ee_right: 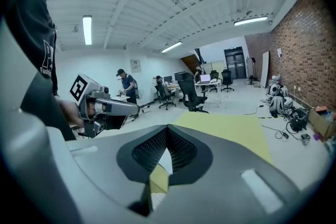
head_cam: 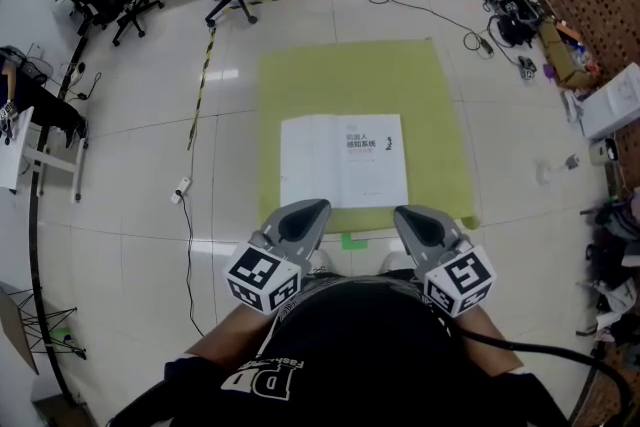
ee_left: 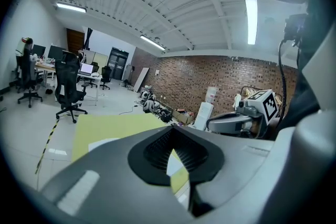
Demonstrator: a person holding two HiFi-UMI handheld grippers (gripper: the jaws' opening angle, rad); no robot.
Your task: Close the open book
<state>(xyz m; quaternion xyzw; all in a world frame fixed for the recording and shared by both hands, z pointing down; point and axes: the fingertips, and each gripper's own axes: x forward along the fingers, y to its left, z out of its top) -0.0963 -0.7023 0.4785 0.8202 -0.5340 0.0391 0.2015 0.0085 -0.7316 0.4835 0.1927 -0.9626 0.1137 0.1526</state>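
Head view: the open book (head_cam: 343,160) lies flat on a green mat (head_cam: 300,85) on the floor, well ahead of the left gripper (head_cam: 300,215) and right gripper (head_cam: 420,220).

Left gripper view: fingers (ee_left: 152,150) closed, empty.

Right gripper view: fingers (ee_right: 185,152) likewise closed on nothing.

Probably a light, floppy paperback; pinch one page's outer edge and fold it over.

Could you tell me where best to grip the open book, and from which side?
Probably its left outer edge, coming in low from the left with the left gripper: the open book lies flat on the mat, so only thin edges offer the fingers a hold.
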